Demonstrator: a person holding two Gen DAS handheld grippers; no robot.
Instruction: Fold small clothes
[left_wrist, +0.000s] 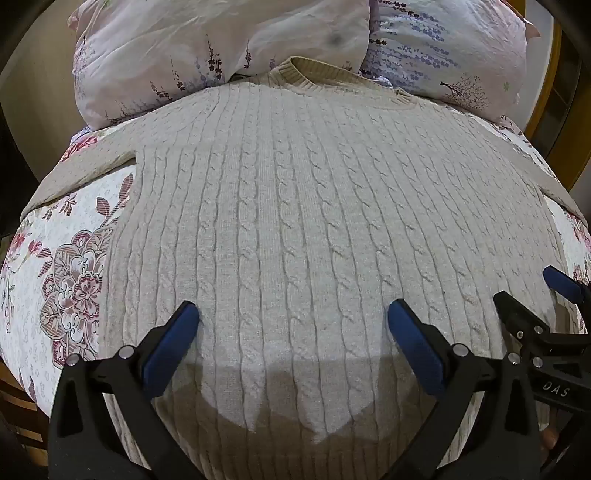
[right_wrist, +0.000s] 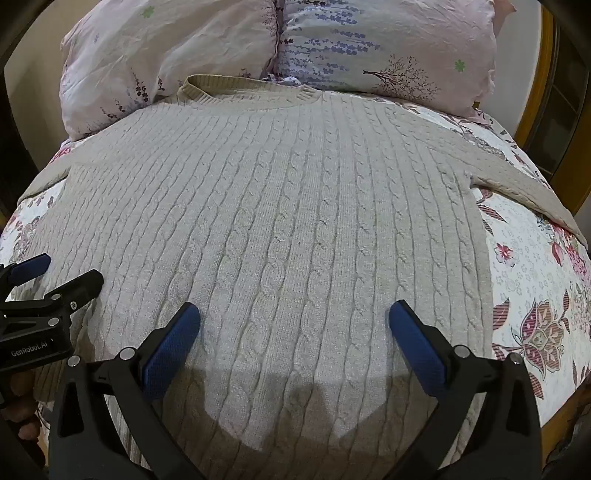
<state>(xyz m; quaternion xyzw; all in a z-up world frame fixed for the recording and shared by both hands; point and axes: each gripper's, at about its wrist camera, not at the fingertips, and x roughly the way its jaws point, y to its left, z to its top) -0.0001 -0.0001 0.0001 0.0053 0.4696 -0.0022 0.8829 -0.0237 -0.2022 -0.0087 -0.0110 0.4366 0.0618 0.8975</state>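
A beige cable-knit sweater (left_wrist: 295, 229) lies flat and face up on the bed, collar (left_wrist: 295, 72) at the far end by the pillows, sleeves spread to both sides. It also fills the right wrist view (right_wrist: 280, 229). My left gripper (left_wrist: 293, 317) is open and empty, hovering over the sweater's lower middle. My right gripper (right_wrist: 294, 317) is open and empty over the lower part too. The right gripper shows at the right edge of the left wrist view (left_wrist: 532, 291); the left gripper shows at the left edge of the right wrist view (right_wrist: 62, 273).
A white floral quilt (left_wrist: 55, 266) covers the bed (right_wrist: 524, 266). Two pale floral pillows (left_wrist: 207, 48) (right_wrist: 388, 48) lie at the head. A wooden frame (left_wrist: 546, 92) stands at the far right.
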